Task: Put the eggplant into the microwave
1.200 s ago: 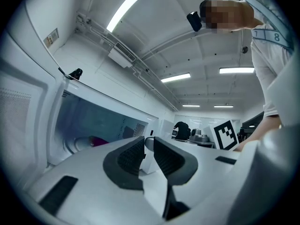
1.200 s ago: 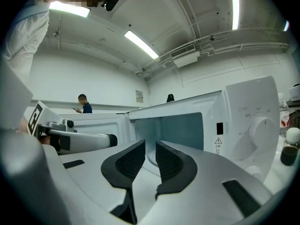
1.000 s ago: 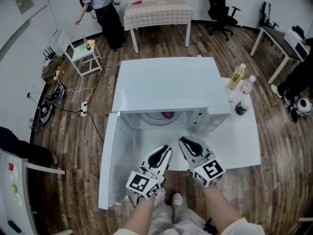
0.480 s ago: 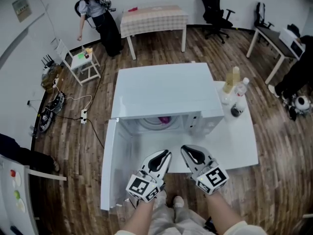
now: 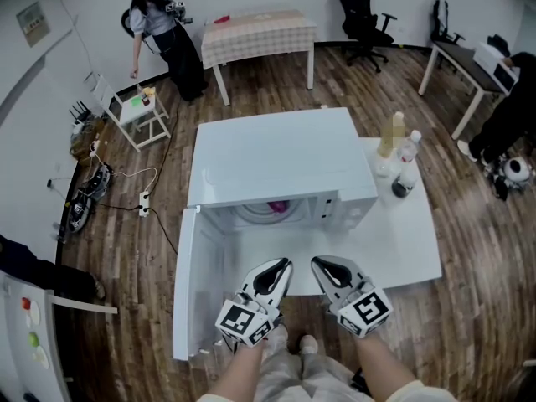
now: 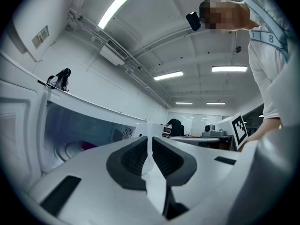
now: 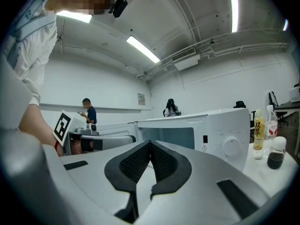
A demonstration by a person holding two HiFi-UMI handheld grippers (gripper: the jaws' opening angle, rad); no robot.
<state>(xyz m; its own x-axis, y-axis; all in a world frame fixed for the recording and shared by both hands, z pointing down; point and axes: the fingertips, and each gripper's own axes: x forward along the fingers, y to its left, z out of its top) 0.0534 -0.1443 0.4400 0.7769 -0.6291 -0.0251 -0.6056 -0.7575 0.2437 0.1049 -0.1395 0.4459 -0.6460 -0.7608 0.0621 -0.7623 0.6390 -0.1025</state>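
Two hand-held grippers sit side by side at the near edge of a white desk (image 5: pixel 402 254), both pointing level at a boxy white microwave oven (image 5: pixel 276 153) whose door (image 5: pixel 194 287) hangs wide open just left of the left gripper (image 5: pixel 282 263). In the left gripper view, the left gripper (image 6: pixel 149 139) has its dark ribbed fingers (image 6: pixel 133 156) drawn together to a thin slit with nothing between them. The right gripper (image 5: pixel 320 261) is closing the last bit. In the right gripper view, the right gripper (image 7: pixel 150 143) shows its fingers (image 7: pixel 164 161) meeting pad to pad, and it too holds nothing. A small purple eggplant (image 5: pixel 279 206) lies well ahead of both pairs of fingers, inside the microwave's cavity on the round turntable. From the left gripper view it shows as a purple patch (image 6: pixel 86 146) ahead and to the left of the fingers, touched by neither gripper. Beyond and to the right of the right fingers, past the microwave's control panel, a yellow drink bottle (image 7: pixel 258 130), a clear plastic bottle (image 7: pixel 269 123) and a small dark jar (image 7: pixel 276 156) stand upright together on the desk. Far behind the microwave, a person in dark trousers (image 5: pixel 163 32) stands next to a table under a checked cloth (image 5: pixel 260 28), with a black office chair (image 5: pixel 364 11) near the wall.
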